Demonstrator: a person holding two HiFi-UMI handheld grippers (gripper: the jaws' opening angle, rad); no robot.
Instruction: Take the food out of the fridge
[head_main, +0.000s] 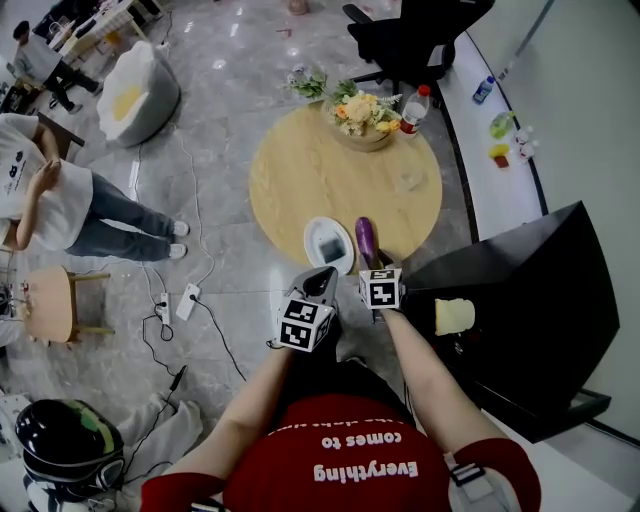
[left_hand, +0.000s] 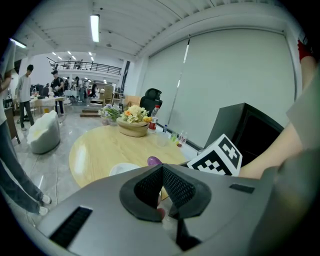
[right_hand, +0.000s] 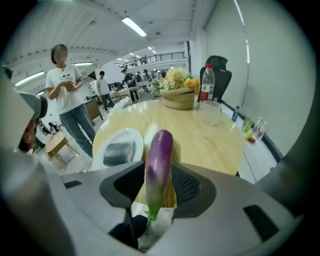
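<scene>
The right tongs squeeze a long purple eggplant, held over the near edge of the round wooden surface, beside a white plate. The left tongs are closed and empty. Farther off sits a wooden bowl of flowers, then a black office chair on the shiny grey floor.

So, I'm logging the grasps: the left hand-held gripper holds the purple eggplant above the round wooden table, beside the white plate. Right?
No: the right hand-held gripper holds the purple eggplant above the round wooden table, beside the white plate. The right gripper view shows it clamped there; the left hand-held gripper is shut on nothing.
</scene>
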